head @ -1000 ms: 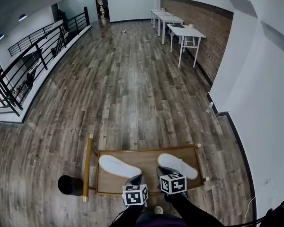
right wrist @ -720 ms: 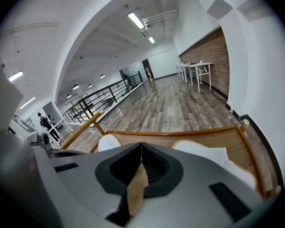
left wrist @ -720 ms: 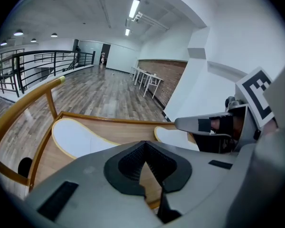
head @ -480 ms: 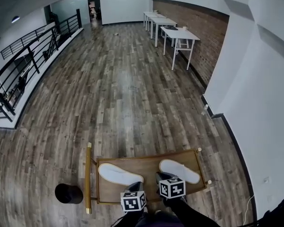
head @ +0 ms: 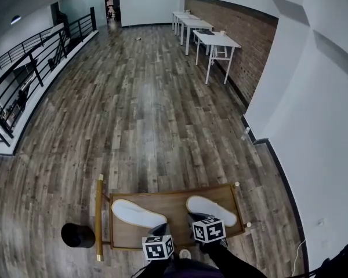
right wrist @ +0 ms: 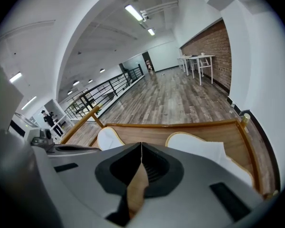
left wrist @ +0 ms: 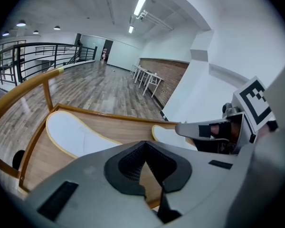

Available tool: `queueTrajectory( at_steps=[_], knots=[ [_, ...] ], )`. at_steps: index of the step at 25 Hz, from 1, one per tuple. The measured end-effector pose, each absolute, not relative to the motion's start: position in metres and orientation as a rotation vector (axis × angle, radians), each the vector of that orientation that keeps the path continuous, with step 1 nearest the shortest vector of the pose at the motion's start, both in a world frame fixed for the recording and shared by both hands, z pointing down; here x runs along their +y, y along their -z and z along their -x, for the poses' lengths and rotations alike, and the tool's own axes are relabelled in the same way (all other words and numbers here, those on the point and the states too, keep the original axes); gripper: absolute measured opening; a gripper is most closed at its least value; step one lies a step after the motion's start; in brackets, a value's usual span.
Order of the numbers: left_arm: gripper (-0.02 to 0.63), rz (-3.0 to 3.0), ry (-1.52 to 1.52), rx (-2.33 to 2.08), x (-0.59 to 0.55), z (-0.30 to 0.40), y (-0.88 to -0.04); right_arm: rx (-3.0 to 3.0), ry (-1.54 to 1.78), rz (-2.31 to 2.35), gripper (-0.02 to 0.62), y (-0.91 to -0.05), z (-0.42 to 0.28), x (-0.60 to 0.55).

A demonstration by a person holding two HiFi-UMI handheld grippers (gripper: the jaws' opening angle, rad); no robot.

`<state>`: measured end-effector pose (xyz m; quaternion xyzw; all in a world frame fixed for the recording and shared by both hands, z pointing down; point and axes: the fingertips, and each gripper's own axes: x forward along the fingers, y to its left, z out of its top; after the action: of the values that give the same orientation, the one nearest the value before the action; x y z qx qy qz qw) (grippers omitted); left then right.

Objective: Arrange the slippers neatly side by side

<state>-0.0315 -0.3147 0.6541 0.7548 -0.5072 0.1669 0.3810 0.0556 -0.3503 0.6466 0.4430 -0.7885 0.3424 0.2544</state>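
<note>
Both slippers lie on the low wooden tabletop (head: 174, 204) at the bottom of the head view, well apart, with bare wood between them. The left slipper (head: 136, 212) sits toward the lower left and slants across the board. The right slipper (head: 211, 210) lies nearer the right rim and is also slanted, so they are neither parallel nor close.

The left tool (left wrist: 143, 145) hovers over the near edge with its jaws pressed together and nothing between them. The right tool (right wrist: 141, 147) is the same, shut and empty, pointing down at the wood between the two slippers.

To my eye this is the approach, with no grip made yet. I'd spread one tool's jaws before lowering it, then pinch a slipper by its near end rather than shove it with closed tips. Moving the left slipper rightward looks the easier course. It should be turned as it goes so its long edge runs alongside the other's. The spare tool could steady the right slipper. The near ends should finish level, clear of the raised rim.
</note>
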Motion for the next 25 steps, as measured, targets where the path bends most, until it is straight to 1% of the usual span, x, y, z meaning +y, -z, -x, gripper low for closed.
queueTrajectory(
  at_steps=[3,8,11,13,15,19,21,25],
  knots=[
    [0.000,-1.918,-0.390,-1.284,-0.315,0.028,-0.650,-2.158,-0.856,-1.092,0.000,-0.648,-0.065,-0.352],
    [0.000,-1.919,-0.357,-1.277,-0.315,0.028,-0.646,-2.097,-0.629,-0.921,0.003,-0.648,-0.104,-0.375],
    [0.000,-1.910,-0.351,-1.264,-0.311,0.026,-0.651,-2.033,-0.537,-0.791,0.063,-0.654,-0.122,-0.387],
    [0.000,-1.898,-0.359,-1.261,-0.308,0.025,-0.655,-1.987,-0.472,-0.706,0.083,-0.660,-0.129,-0.394],
    [0.000,-1.880,-0.372,-1.264,-0.305,0.027,-0.660,-1.948,-0.415,-0.632,0.086,-0.666,-0.133,-0.399],
    [-0.001,-1.875,-0.390,-1.268,-0.304,0.030,-0.664,-1.877,-0.410,-0.459,0.087,-0.686,-0.132,-0.393],
    [0.000,-1.894,-0.418,-1.262,-0.305,0.029,-0.665,-1.832,-0.397,-0.387,0.108,-0.694,-0.133,-0.390],
    [0.000,-1.906,-0.439,-1.254,-0.307,0.027,-0.663,-1.772,-0.356,-0.316,0.109,-0.706,-0.141,-0.393]
  ],
)
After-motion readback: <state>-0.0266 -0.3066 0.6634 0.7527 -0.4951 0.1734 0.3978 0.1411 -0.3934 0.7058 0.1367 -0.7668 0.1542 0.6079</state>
